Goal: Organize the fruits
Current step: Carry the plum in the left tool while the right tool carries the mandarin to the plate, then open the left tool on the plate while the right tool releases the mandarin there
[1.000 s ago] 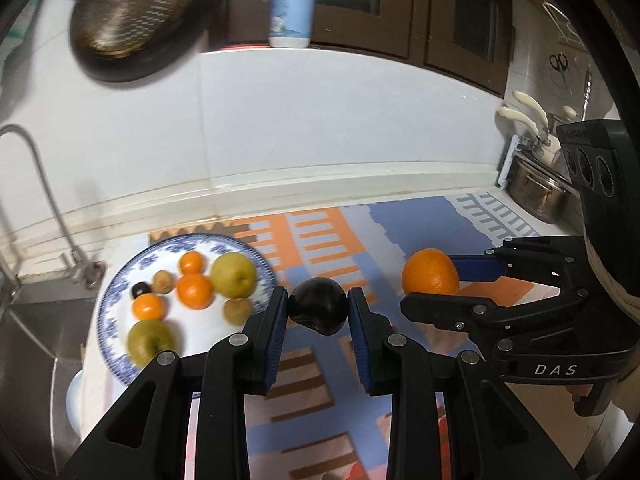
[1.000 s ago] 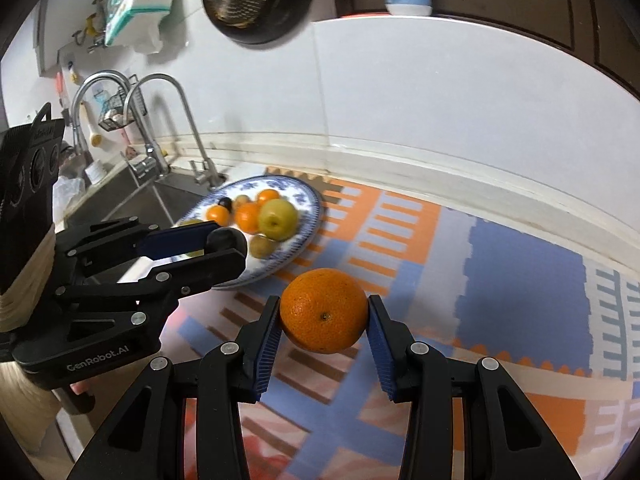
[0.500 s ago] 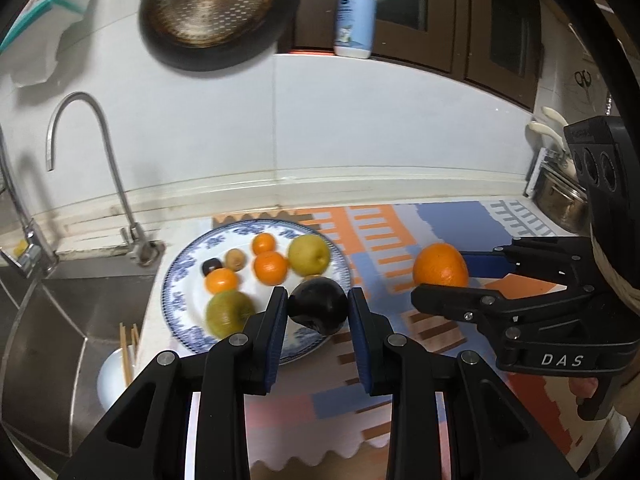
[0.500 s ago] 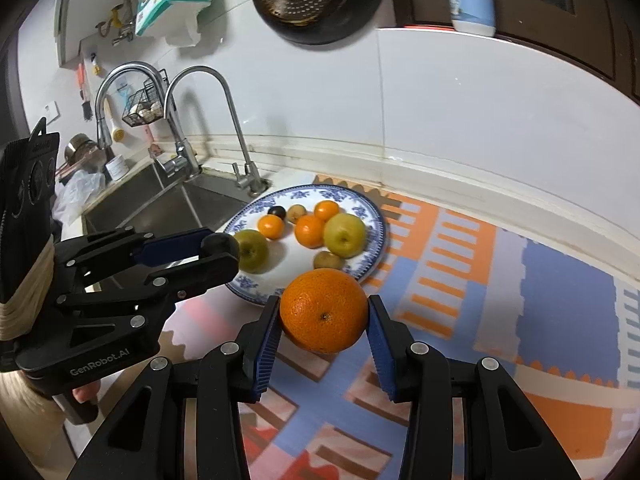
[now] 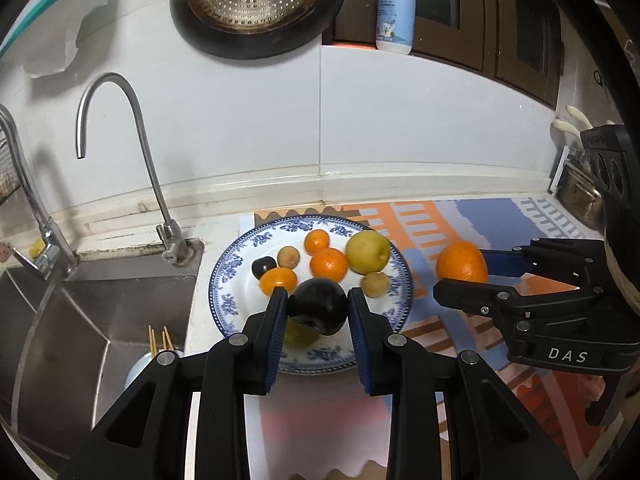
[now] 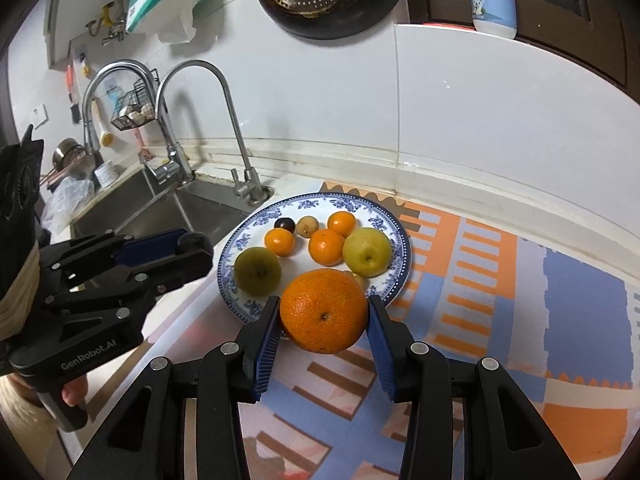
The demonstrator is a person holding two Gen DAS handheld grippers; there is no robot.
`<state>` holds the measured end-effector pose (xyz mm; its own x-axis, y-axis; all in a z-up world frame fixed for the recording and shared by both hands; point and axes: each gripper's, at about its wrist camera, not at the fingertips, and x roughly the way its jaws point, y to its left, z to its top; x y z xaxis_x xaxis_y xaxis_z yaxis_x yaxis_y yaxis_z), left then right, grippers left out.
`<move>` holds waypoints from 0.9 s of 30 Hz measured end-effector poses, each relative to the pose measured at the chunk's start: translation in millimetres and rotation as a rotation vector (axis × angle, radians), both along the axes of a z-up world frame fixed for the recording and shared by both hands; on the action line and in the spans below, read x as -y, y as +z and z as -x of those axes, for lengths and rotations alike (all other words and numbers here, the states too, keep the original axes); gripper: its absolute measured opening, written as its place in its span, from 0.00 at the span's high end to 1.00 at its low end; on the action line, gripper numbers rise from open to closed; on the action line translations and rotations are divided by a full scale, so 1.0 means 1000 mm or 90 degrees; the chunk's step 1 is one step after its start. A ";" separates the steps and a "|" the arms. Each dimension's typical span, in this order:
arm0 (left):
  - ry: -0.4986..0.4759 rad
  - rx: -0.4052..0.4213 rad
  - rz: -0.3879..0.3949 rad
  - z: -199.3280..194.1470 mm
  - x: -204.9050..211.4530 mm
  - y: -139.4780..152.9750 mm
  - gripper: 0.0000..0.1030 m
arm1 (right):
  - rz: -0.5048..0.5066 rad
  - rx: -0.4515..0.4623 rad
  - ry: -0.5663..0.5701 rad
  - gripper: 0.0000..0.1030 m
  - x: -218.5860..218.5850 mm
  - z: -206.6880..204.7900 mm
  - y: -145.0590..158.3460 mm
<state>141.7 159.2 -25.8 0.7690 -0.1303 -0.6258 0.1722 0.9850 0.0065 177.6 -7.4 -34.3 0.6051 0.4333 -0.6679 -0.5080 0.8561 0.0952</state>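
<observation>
My left gripper [image 5: 318,307] is shut on a dark plum [image 5: 318,306] and holds it above the near part of the blue-and-white plate [image 5: 228,276]. My right gripper [image 6: 323,312] is shut on a large orange [image 6: 323,311], held above the mat at the plate's near right rim [image 6: 402,240]. The plate carries a yellow pear [image 6: 367,252], a greenish pear [image 6: 257,271], three small oranges [image 6: 326,246], small brown fruits and a small dark fruit [image 6: 285,223]. The right gripper with its orange [image 5: 461,263] also shows in the left wrist view.
A steel sink [image 5: 60,328] with taps [image 5: 120,152] lies left of the plate. A cup with chopsticks [image 5: 158,346] stands at the sink edge. The patterned mat [image 6: 500,288] covers the counter to the right. A pan [image 5: 256,4] and bottle [image 5: 394,12] are up on the wall.
Both grippers have moved left with their fruits. The plum now hangs over the plate, and the orange is at the plate's right rim. Both grips are unchanged.
</observation>
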 end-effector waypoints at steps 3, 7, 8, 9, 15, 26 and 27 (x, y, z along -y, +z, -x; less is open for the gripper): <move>-0.013 -0.011 -0.001 -0.012 -0.005 -0.004 0.71 | 0.002 -0.008 -0.006 0.58 -0.006 -0.009 -0.004; -0.036 -0.026 -0.001 -0.030 -0.009 -0.012 0.71 | 0.001 -0.029 -0.011 0.58 -0.012 -0.024 -0.014; -0.044 -0.032 0.004 -0.036 -0.010 -0.014 0.71 | 0.000 -0.035 -0.011 0.58 -0.014 -0.027 -0.017; -0.052 -0.039 0.008 -0.041 -0.011 -0.015 0.71 | 0.001 -0.038 -0.008 0.58 -0.017 -0.029 -0.019; -0.080 -0.088 0.032 -0.075 -0.016 -0.029 0.71 | 0.014 -0.056 0.002 0.58 -0.033 -0.040 -0.033; -0.077 -0.094 0.015 -0.086 -0.019 -0.029 0.48 | 0.018 -0.084 0.003 0.55 -0.042 -0.052 -0.046; -0.065 -0.090 0.005 -0.083 -0.020 -0.027 0.48 | 0.019 -0.077 0.001 0.47 -0.042 -0.051 -0.045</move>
